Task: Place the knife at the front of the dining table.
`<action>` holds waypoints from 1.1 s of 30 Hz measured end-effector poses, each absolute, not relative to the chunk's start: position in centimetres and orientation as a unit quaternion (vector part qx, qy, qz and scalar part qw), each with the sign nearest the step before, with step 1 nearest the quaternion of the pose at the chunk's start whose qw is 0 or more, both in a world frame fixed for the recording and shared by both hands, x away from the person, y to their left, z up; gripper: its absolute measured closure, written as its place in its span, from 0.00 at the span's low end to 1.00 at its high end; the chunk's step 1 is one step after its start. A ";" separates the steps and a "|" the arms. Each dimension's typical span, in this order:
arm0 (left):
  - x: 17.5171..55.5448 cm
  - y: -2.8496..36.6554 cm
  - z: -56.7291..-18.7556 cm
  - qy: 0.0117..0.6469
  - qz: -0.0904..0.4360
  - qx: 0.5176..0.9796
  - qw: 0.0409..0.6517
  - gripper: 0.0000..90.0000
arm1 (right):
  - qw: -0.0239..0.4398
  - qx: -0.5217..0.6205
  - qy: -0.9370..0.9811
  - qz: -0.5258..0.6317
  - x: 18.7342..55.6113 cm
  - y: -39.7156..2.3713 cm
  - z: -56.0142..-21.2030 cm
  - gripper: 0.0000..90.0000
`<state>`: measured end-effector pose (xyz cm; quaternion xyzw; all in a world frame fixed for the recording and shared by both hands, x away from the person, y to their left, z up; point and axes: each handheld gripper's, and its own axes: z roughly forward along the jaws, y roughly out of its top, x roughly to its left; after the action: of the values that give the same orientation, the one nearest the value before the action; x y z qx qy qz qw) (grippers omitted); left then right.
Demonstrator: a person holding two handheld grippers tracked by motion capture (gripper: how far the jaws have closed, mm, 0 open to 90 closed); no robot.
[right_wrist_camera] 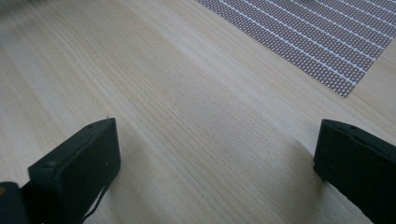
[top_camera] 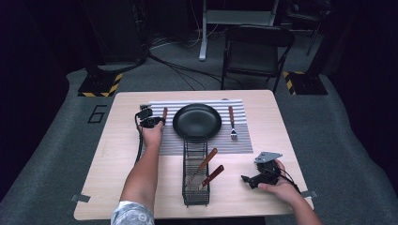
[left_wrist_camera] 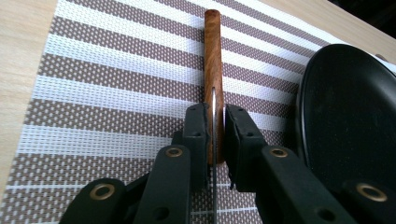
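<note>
2 grippers over a wooden table (top_camera: 117, 187), left gripper (left_wrist_camera: 215, 135) clamped on a wood-handled knife (left_wrist_camera: 213, 60) on the striped placemat (left_wrist_camera: 116, 93) left of the black plate (left_wrist_camera: 350, 116), right gripper (right_wrist_camera: 215, 154) jaws wide at near right.

Wood table (top_camera: 117, 154), striped mat (top_camera: 244, 136), wire rack (top_camera: 195, 190)
</note>
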<state>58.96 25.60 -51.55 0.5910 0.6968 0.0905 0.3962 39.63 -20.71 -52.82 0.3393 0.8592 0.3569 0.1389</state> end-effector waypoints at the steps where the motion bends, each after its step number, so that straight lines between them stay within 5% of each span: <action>1: 58.9 25.6 -51.5 0.699 0.089 0.589 0.395 0.87 | 0.139 0.339 0.859 0.357 39.6 -20.7 -52.8 0.00; 33: 56.6 27.1 -48.4 0.670 0.114 0.612 0.403 0.72 | 0.138 0.337 0.860 0.358 39.6 -20.7 -52.8 0.00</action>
<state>56.58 27.11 -48.37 0.6124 0.6704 0.1143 0.4031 39.63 -20.69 -52.82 0.3374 0.8597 0.3577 0.1381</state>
